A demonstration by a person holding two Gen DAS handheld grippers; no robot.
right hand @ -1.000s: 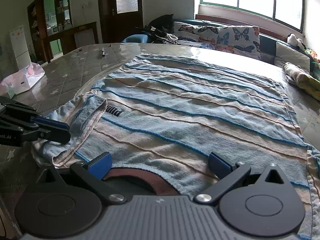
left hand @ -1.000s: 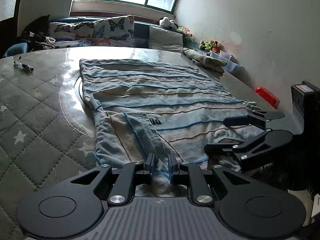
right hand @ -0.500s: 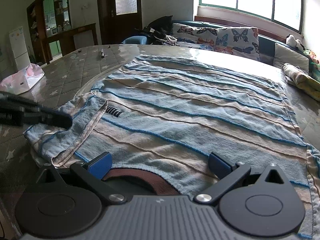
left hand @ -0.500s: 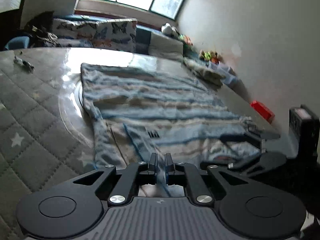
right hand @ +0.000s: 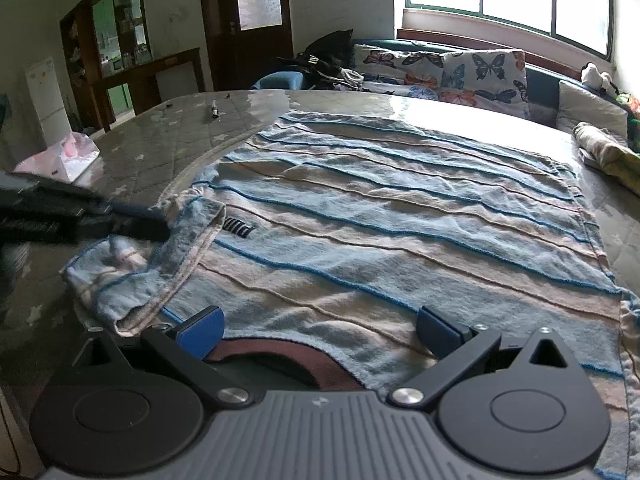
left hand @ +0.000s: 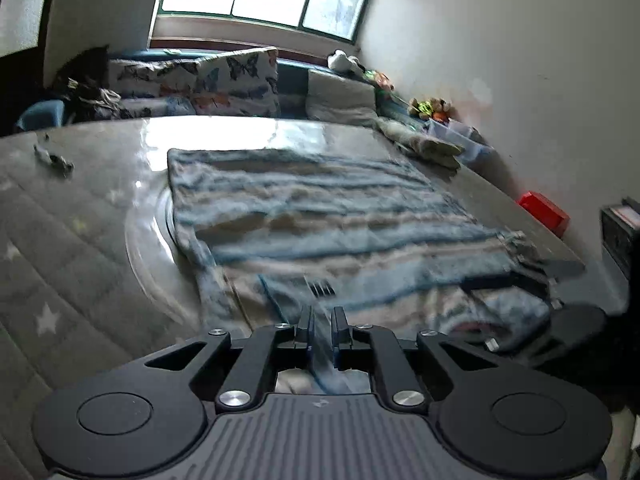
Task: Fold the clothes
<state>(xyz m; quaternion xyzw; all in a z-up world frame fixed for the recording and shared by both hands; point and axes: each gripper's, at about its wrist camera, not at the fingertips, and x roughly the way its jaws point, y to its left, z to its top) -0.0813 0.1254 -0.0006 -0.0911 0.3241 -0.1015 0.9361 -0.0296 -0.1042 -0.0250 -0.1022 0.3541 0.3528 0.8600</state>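
Left wrist view: left hand-held gripper [left hand: 321,330] pinches the striped shirt's [left hand: 320,216] sleeve; right hand-held gripper [right hand: 320,326] hovers wide open.

Right gripper [right hand: 320,326]: black linkage arms, silver screws, blue pads [right hand: 202,330], ribbed grey body.

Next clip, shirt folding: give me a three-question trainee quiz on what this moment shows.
1. True or false: the right tool is shut on the striped shirt.
2. Which tool pinches the sleeve? A) left tool B) right tool C) neither
3. Fill in: the right tool's open jaws straddle the shirt's brown ____.

Key: 1 false; 2 A; 3 collar.
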